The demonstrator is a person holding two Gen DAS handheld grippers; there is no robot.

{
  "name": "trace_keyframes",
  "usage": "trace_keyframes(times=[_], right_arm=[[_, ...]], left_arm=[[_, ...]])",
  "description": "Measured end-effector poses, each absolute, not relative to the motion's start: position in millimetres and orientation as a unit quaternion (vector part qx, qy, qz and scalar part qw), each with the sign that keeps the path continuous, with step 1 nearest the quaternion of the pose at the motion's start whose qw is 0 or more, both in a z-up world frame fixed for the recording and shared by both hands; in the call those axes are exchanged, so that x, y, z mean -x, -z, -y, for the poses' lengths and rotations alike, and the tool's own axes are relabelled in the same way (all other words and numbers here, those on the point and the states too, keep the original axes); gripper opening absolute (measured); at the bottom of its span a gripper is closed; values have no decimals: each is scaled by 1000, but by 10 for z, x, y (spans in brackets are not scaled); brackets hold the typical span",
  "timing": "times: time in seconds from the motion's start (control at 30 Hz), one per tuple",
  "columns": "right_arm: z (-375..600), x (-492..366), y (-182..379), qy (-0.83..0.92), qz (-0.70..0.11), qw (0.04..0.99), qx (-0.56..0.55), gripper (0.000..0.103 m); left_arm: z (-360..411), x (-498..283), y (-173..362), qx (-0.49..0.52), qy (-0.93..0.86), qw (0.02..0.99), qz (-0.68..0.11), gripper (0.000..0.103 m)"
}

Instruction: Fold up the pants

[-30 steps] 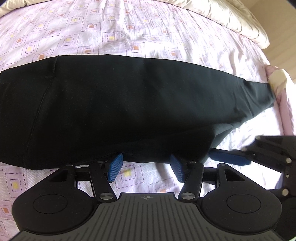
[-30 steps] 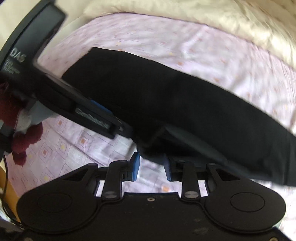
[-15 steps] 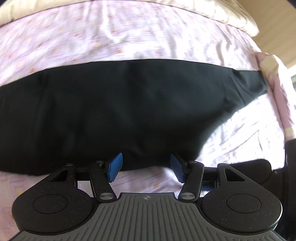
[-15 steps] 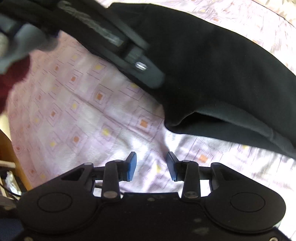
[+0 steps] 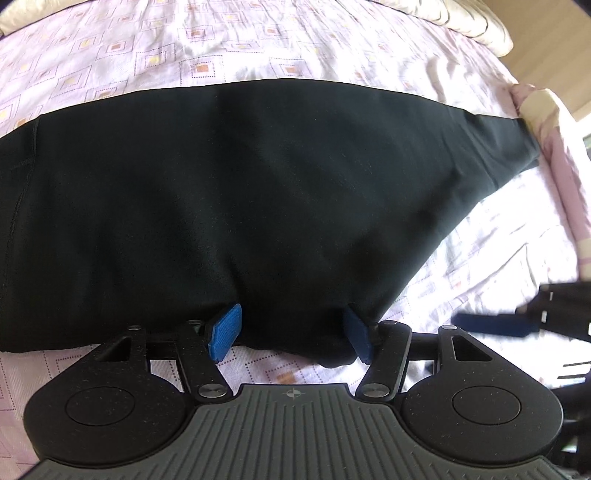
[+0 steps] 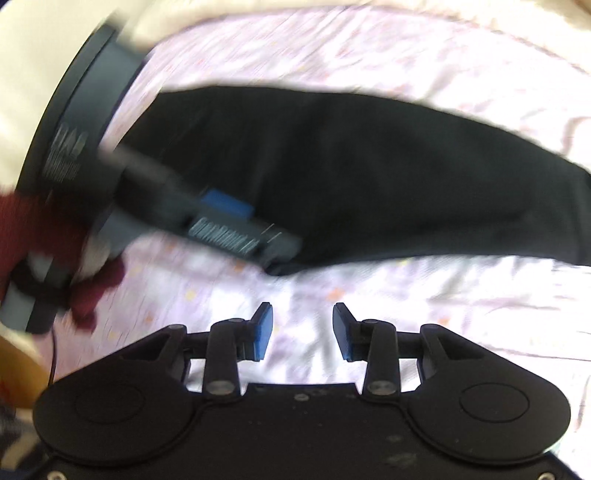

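Black pants (image 5: 258, 192) lie folded lengthwise across a pink patterned bedsheet (image 5: 229, 40). They also show in the right wrist view (image 6: 369, 173). My left gripper (image 5: 291, 334) is open, its blue pads on either side of the pants' near edge, with cloth lying between the jaws. My right gripper (image 6: 303, 330) is open and empty over bare sheet, short of the pants' near edge. The left gripper also shows in the right wrist view (image 6: 221, 221), at the pants' left part. The right gripper's blue finger (image 5: 491, 325) shows at the right in the left wrist view.
A cream quilted blanket (image 5: 461, 18) lies along the far side of the bed. The bed's edge with a pink and cream fold (image 5: 546, 110) is at the right. A hand in a dark red sleeve (image 6: 92, 284) holds the left gripper.
My right gripper has let go of the pants fold and pulled back over the sheet, its jaws now wider. My left gripper has moved onto the pants' near edge.
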State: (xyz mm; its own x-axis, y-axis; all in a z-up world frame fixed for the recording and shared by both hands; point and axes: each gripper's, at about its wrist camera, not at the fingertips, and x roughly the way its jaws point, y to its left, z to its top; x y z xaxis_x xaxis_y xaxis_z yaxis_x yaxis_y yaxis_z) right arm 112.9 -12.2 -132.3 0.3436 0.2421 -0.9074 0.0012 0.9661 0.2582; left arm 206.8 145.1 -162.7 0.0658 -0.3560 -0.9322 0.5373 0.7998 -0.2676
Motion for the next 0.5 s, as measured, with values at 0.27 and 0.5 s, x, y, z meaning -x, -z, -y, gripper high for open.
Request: trace_keyframes(times=[0.27,0.5], right_arm=[[243,-1544,1530,-31,-578,807,-117,8],[365,-1615,1842,5,-624,766,-157,0]], left_arm=[[-1502,-2087,1621,-62,298,732,-610,61],[-1409,-2115,1645,-67,293,730,-614,66]])
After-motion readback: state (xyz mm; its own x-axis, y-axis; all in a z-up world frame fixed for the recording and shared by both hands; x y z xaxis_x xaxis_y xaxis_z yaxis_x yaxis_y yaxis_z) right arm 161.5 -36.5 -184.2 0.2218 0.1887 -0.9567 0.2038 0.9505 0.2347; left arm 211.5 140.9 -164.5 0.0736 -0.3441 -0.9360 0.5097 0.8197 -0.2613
